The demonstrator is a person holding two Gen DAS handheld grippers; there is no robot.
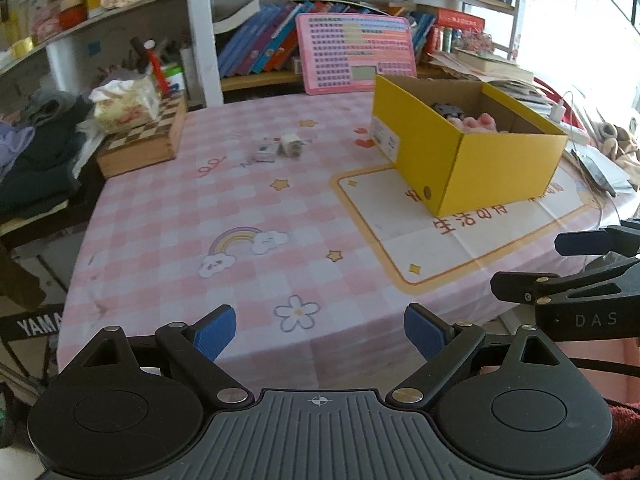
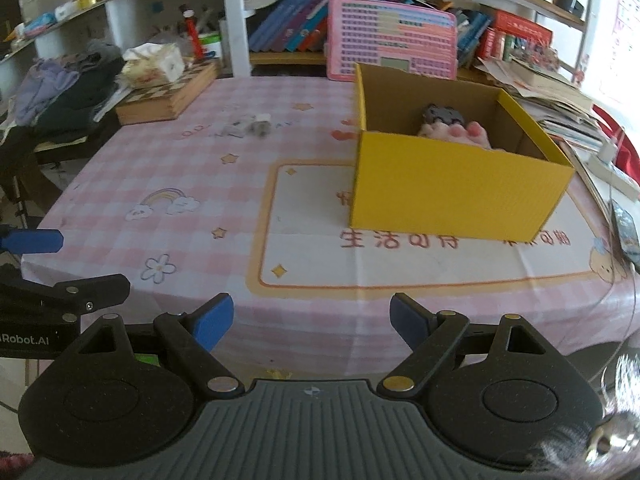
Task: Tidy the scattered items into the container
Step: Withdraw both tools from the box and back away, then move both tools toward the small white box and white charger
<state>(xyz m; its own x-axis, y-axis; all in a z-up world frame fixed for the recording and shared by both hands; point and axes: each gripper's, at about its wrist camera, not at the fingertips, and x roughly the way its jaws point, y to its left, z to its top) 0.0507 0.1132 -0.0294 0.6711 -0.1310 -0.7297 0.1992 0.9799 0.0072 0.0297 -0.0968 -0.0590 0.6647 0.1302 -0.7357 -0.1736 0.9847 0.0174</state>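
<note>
A yellow cardboard box (image 1: 472, 164) (image 2: 456, 196) stands open on the pink checked tablecloth (image 1: 240, 208) (image 2: 180, 168), with a pink plush toy (image 1: 482, 122) (image 2: 464, 136) and a dark grey item (image 1: 448, 110) (image 2: 440, 114) inside. Two small blurred items, a flat white one (image 1: 266, 153) (image 2: 236, 128) and a chunkier one (image 1: 291, 145) (image 2: 261, 126), lie together far back on the cloth. My left gripper (image 1: 320, 332) hangs open over the table's near edge, nothing between its blue pads. My right gripper (image 2: 312, 322) is open too, empty, near the front edge before the box.
A wooden chessboard box (image 1: 144, 140) (image 2: 172, 94) with a tissue pack on top sits at back left beside piled clothes (image 1: 40, 148). A pink chart board (image 1: 356, 54) (image 2: 392, 40) leans on the bookshelf. Papers and a power strip (image 2: 608, 168) crowd the right edge.
</note>
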